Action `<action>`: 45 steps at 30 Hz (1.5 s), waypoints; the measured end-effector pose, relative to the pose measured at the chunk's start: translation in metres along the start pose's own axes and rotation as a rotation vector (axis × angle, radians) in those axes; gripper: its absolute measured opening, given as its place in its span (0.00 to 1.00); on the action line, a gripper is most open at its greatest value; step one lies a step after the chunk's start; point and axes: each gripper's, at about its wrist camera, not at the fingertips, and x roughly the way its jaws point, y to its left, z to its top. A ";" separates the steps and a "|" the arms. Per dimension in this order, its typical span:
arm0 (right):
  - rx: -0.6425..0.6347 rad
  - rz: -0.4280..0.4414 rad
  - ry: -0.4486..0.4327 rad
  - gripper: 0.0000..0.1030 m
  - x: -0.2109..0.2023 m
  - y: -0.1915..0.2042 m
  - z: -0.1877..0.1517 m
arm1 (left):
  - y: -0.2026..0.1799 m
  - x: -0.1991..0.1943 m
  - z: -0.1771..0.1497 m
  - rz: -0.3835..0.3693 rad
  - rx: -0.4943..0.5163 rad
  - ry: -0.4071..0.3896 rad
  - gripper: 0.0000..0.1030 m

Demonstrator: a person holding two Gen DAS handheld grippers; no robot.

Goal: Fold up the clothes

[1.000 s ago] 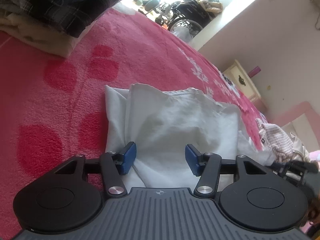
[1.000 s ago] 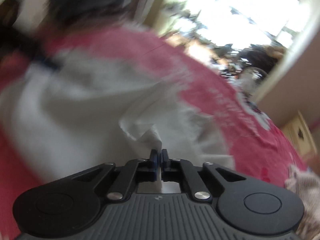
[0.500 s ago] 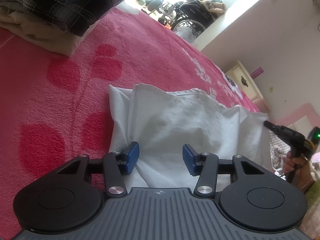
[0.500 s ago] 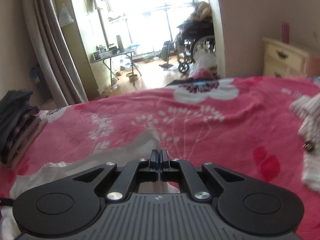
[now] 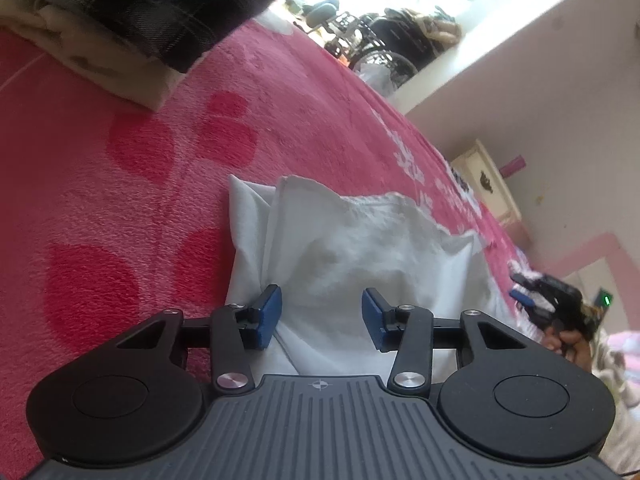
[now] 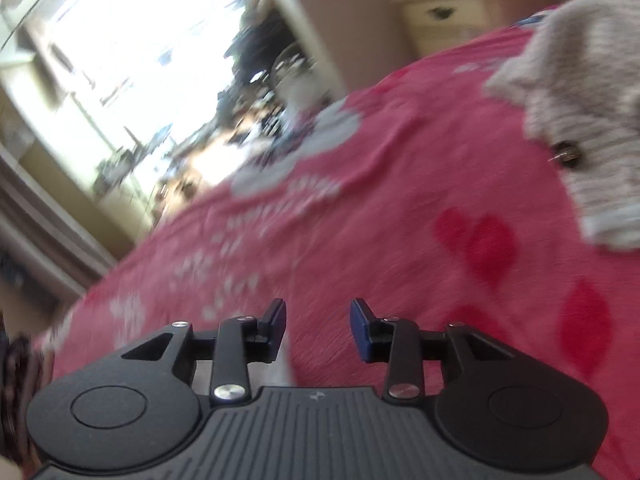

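Cloth (image 5: pixel 360 248): white, thin and crumpled, folded into a rough rectangle with a layered corner; it lies flat on the bed.
Bed (image 5: pixel 120 184): fuzzy pink blanket with red petal shapes.
Left tool (image 5: pixel 321 317): blue pads closing over the cloth's near edge, not pressing it.
Right tool (image 6: pixel 318 328): jaws opening above the blanket, nothing between them.
Knit (image 6: pixel 580 92): grey, nubbly, heaped beyond.
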 end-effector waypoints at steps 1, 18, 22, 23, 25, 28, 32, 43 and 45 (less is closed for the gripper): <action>0.009 -0.011 -0.025 0.38 -0.010 0.000 0.001 | 0.001 -0.002 0.001 0.001 -0.010 -0.006 0.44; -0.787 0.379 0.300 0.40 -0.060 0.312 -0.193 | 0.048 -0.032 0.025 0.078 -0.240 -0.113 0.45; -0.854 0.307 0.370 0.41 -0.028 0.344 -0.236 | 0.051 -0.035 0.027 0.076 -0.247 -0.114 0.45; -0.878 0.282 0.362 0.41 -0.023 0.350 -0.245 | 0.050 -0.035 0.027 0.082 -0.237 -0.115 0.45; -0.878 0.258 0.371 0.41 -0.013 0.355 -0.251 | 0.049 -0.034 0.028 0.085 -0.232 -0.109 0.45; -0.837 0.235 0.393 0.40 -0.001 0.359 -0.255 | 0.052 -0.034 0.030 0.070 -0.251 -0.102 0.45; -0.784 0.215 0.387 0.20 0.003 0.356 -0.254 | 0.054 -0.033 0.030 0.056 -0.266 -0.092 0.45; -0.363 0.404 0.343 0.02 -0.017 0.311 -0.210 | 0.053 -0.031 0.031 0.053 -0.278 -0.085 0.45; -0.372 0.455 0.313 0.02 -0.024 0.317 -0.210 | 0.052 -0.030 0.031 0.056 -0.275 -0.085 0.45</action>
